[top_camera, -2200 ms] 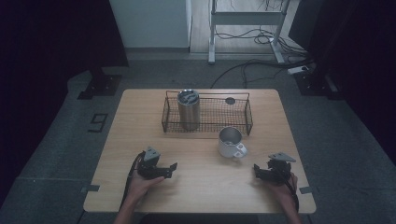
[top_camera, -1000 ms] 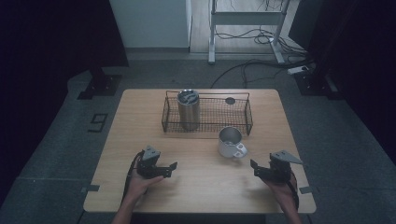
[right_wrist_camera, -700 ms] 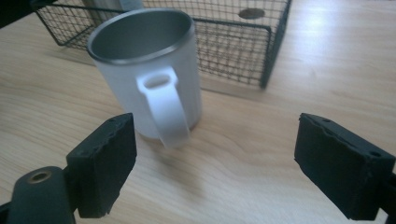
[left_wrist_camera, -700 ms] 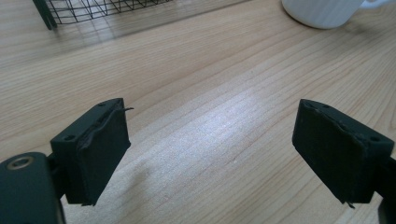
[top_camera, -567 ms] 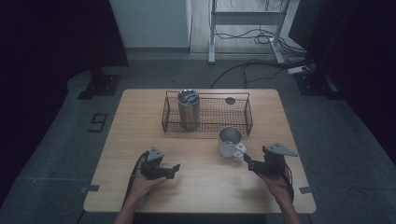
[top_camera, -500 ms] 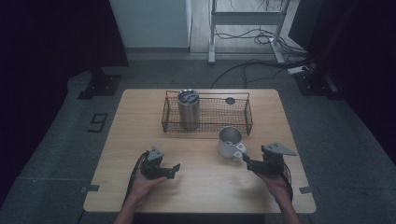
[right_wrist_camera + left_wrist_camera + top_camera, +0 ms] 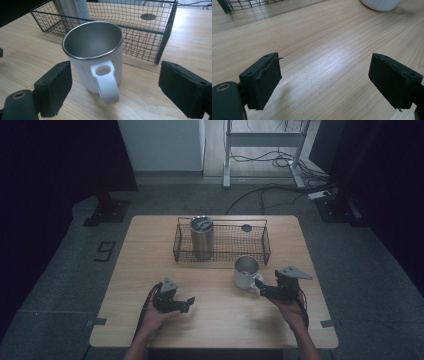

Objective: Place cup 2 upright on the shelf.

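Observation:
A white mug (image 7: 246, 271) with a steel inside stands upright on the table, just in front of the wire basket (image 7: 263, 251). Its handle (image 7: 107, 82) points toward my right gripper (image 7: 260, 289), which is open; the jaws stand wide on either side of the handle and touch nothing. In the right gripper view the mug (image 7: 96, 52) is close ahead of the jaws. My left gripper (image 7: 189, 302) rests open near the table's front left, over bare wood, with nothing between its pads (image 7: 265, 77). A steel tumbler (image 7: 202, 237) stands upright in the basket's left end.
The black wire basket (image 7: 165, 37) runs across the table behind the mug. A round dark hole (image 7: 246, 227) shows in the tabletop behind it. The mug's base (image 7: 380, 4) is at the top edge of the left gripper view. Cables and a desk frame lie on the floor beyond.
My right gripper has moved left and a little up toward the mug, its jaws now at the handle. The left gripper, mug and tumbler have stayed put.

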Available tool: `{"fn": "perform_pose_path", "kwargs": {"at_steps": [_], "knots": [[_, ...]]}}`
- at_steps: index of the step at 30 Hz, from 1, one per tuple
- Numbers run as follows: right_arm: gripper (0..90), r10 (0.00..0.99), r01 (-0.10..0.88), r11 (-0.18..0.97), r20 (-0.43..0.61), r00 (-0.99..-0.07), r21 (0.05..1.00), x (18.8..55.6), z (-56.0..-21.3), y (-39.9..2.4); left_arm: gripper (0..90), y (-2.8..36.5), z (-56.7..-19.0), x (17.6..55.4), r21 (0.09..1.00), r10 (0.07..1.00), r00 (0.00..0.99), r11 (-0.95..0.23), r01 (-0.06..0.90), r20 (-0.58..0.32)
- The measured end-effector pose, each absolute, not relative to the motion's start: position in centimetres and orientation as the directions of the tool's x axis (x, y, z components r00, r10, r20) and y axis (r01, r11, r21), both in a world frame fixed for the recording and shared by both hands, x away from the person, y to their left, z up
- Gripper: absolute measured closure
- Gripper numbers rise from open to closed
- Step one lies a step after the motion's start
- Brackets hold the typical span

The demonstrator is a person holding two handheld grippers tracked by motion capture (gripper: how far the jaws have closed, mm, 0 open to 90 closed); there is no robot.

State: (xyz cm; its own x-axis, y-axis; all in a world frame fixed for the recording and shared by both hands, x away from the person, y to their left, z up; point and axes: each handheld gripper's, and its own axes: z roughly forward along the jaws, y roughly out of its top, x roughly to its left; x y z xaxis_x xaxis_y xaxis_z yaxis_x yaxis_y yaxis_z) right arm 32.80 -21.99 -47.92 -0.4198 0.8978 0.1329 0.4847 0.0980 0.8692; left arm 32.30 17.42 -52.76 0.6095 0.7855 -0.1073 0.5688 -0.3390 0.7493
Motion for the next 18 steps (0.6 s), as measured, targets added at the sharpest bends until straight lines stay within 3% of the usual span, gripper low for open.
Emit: {"fn": "perform_pose_path", "kwargs": {"at_steps": [18], "knots": [[8.2, 0.888, 0.499, 0.139, 0.115, -0.445, 0.855, 35.3, -47.8, -19.8, 11.1, 17.9, -53.0, 32.5, 0.74, 0.793, 0.598, -0.332, 0.585, -0.117]]}}
